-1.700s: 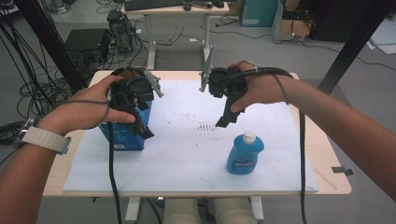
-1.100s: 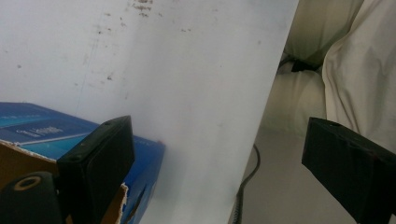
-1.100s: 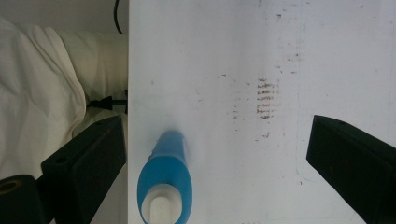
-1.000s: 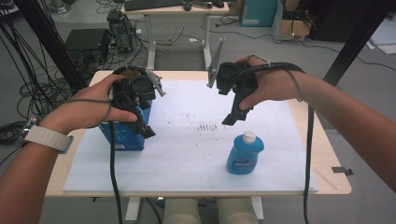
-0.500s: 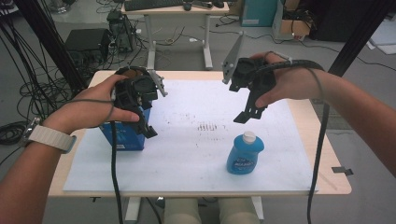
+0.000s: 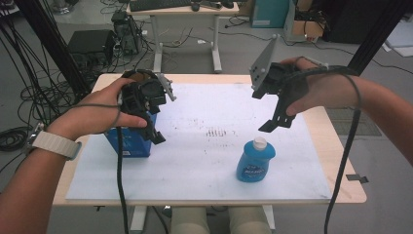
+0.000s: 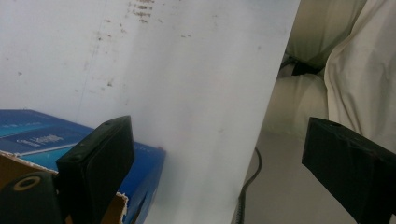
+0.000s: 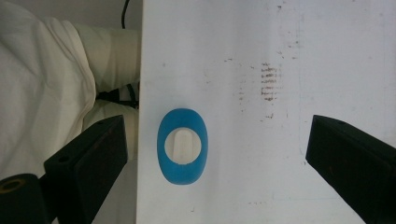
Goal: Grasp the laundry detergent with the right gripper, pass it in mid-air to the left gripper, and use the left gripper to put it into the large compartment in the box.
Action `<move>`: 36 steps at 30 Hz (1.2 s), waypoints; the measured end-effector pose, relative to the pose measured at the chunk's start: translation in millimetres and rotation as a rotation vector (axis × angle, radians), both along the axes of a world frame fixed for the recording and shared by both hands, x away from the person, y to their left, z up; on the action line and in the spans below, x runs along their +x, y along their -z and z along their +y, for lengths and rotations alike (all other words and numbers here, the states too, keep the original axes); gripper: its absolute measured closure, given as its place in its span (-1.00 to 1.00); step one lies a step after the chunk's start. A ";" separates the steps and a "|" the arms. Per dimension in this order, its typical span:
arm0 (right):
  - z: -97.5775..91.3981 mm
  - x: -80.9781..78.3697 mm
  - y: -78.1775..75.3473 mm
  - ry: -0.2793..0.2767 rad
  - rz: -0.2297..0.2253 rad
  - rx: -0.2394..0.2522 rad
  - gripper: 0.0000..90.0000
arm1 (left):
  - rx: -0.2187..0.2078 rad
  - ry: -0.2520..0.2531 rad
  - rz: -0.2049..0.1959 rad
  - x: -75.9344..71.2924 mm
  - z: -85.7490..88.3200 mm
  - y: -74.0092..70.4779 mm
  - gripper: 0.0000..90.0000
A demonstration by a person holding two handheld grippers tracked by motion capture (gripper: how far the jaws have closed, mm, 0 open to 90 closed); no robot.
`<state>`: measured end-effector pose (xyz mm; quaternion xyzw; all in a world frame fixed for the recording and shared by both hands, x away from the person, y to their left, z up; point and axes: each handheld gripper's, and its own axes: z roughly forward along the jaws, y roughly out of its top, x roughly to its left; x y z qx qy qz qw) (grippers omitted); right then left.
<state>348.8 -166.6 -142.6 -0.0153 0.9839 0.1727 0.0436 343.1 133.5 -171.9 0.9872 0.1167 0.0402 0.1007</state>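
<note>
Approach phase: the right gripper [image 6: 275, 123] hangs in the air with its jaws spread wide and nothing between them, and the blue bottle [image 6: 255, 160] stands upright on the tabletop [image 6: 204, 161] directly below it and slightly toward the person. In the right gripper view the bottle's white cap [image 8: 183, 145] sits between the two jaws, nearer the left one, with clear room on both sides.

The left gripper [image 6: 153, 129] is also released. It rests at the blue box [image 6: 130, 141], with one jaw over the box's torn top edge and the other out over bare tabletop; no pad presses on the box.

Judged step: alignment above the bottle before a grasp. The next move calls for a straight descent, with the cap centred between the jaws, then closing on the neck or body.

Clearance: the bottle stands near the tabletop edge on the person's side, with the person's legs just beyond it. A sideways knock could tip it off that edge. Open tabletop lies between the right gripper and the left gripper, and beyond the bottle on the far side, so a lift or carry has free room there.
</note>
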 end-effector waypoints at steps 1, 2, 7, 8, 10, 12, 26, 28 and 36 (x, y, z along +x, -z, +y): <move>-2.2 -0.6 0.2 0.007 0.007 -0.003 -0.88 | 0.001 -0.001 0.002 0.3 0.0 0.5 -0.78; -5.7 -0.2 1.0 -0.003 0.007 -0.010 -0.88 | 0.000 0.000 0.002 0.6 0.0 1.1 -0.78; -17.0 -1.9 11.5 -0.003 0.021 0.003 -0.88 | -0.002 -0.001 0.004 0.5 -1.8 3.3 -0.78; -20.4 -2.6 15.9 0.005 0.026 0.016 -0.88 | -0.003 0.000 0.003 0.4 -2.1 3.5 -0.78; -24.2 -1.7 20.0 0.002 0.030 0.018 -0.88 | -0.002 -0.001 0.003 0.3 -2.4 4.0 -0.78; -26.6 -1.2 22.7 0.003 0.033 0.018 -0.88 | -0.001 -0.004 0.005 0.1 -2.5 4.5 -0.78; -44.4 -1.4 48.7 0.020 0.063 0.027 -0.88 | -0.003 -0.005 0.004 -0.2 -3.6 6.0 -0.78; -45.9 -1.5 50.5 0.022 0.067 0.027 -0.88 | -0.001 -0.007 0.006 -0.1 -3.9 6.0 -0.78; -53.4 -1.7 60.9 0.023 0.064 0.043 -0.88 | -0.002 -0.010 0.006 -0.3 -4.8 8.3 -0.78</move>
